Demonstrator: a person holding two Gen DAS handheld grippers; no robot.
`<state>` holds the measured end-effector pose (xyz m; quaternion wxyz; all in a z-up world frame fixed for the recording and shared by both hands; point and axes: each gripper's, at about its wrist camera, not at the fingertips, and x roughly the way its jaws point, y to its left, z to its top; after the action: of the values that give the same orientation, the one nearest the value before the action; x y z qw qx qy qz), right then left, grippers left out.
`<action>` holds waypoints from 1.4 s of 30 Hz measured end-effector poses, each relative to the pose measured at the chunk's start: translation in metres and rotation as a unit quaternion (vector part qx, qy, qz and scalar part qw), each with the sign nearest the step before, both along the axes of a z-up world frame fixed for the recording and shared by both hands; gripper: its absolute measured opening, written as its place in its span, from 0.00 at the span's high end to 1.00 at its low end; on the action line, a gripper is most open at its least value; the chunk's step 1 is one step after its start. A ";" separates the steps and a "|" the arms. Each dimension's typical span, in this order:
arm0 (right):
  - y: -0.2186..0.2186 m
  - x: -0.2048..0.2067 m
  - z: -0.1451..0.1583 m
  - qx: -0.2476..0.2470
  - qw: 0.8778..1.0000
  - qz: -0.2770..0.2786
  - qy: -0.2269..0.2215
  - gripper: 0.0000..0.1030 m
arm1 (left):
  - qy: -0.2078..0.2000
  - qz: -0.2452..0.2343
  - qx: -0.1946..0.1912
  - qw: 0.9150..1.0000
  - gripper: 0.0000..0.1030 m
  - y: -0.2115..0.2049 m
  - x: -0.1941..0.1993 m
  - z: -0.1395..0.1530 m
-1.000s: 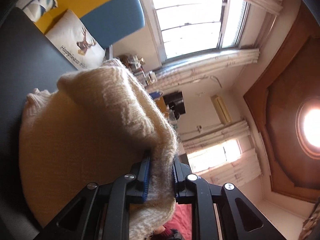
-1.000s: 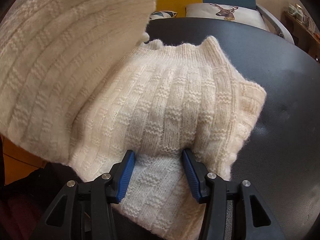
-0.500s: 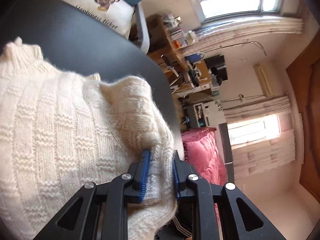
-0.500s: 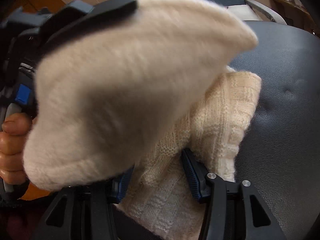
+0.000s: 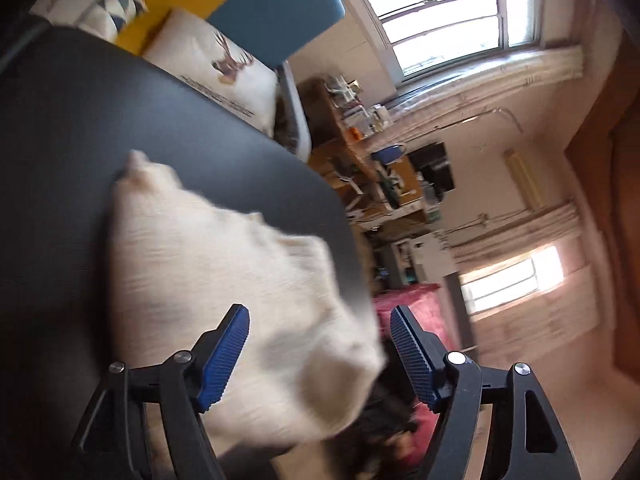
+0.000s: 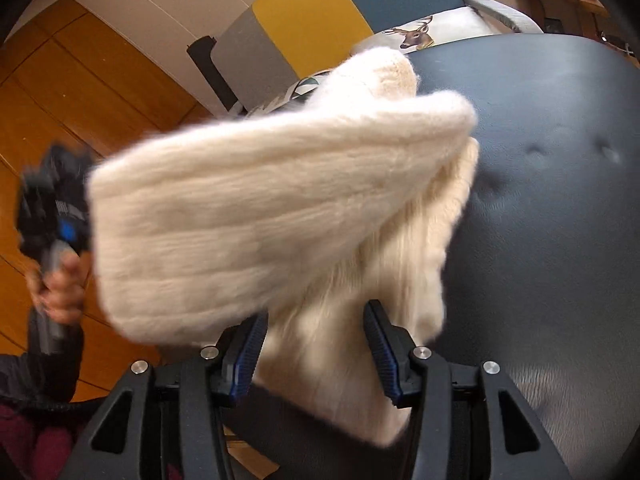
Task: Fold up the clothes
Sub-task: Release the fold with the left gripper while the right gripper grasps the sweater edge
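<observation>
A cream knitted sweater lies partly on the dark padded table, one thick flap of it blurred and loose over the rest. My right gripper is shut on a bunched fold at the sweater's near edge. In the left wrist view the sweater is a blurred heap on the table. My left gripper is wide apart with its jaws opening. The near corner of the knit sits between them, and the right pad stands clear of it. The right wrist view shows a hand holding that gripper's body at far left.
A deer-print cushion and a blue and yellow chair stand behind the table. The table's rounded edge falls away to a cluttered desk and pink bedding. Wooden panelling is on the left.
My left gripper has let go of the sweater's edge, opened wide and drawn back. The flap it carried over now hangs loose above the rest. My right gripper keeps its hold.
</observation>
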<state>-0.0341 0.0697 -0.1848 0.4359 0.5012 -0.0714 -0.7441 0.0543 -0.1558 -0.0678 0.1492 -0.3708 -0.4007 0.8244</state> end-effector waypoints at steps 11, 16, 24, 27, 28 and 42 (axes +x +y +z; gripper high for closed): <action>0.006 0.036 0.030 -0.044 0.998 -0.041 -0.020 0.48 | 0.074 -0.127 -0.319 0.936 0.29 0.068 0.097 -0.032; 0.014 0.053 0.084 -0.008 0.996 -0.061 0.064 0.48 | 0.090 -0.177 -0.358 0.912 0.31 0.096 0.070 -0.047; -0.062 0.012 0.154 0.117 0.979 0.024 0.167 0.47 | 0.082 -0.209 -0.444 0.867 0.40 0.118 0.049 -0.077; -0.084 -0.003 0.148 0.153 0.980 0.077 0.101 0.47 | 0.085 -0.210 -0.462 0.858 0.45 0.116 0.047 -0.083; -0.083 -0.003 0.145 0.152 0.981 0.101 0.068 0.47 | 0.085 -0.211 -0.464 0.856 0.45 0.115 0.046 -0.084; -0.092 0.024 0.076 0.228 0.963 0.146 -0.012 0.91 | 0.114 -0.238 -0.470 0.842 0.51 0.102 0.047 -0.084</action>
<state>-0.0104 -0.0219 -0.1093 0.4129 0.6010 0.1688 -0.6632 0.1014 -0.0542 -0.1520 0.1930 -0.3840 0.1553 0.8895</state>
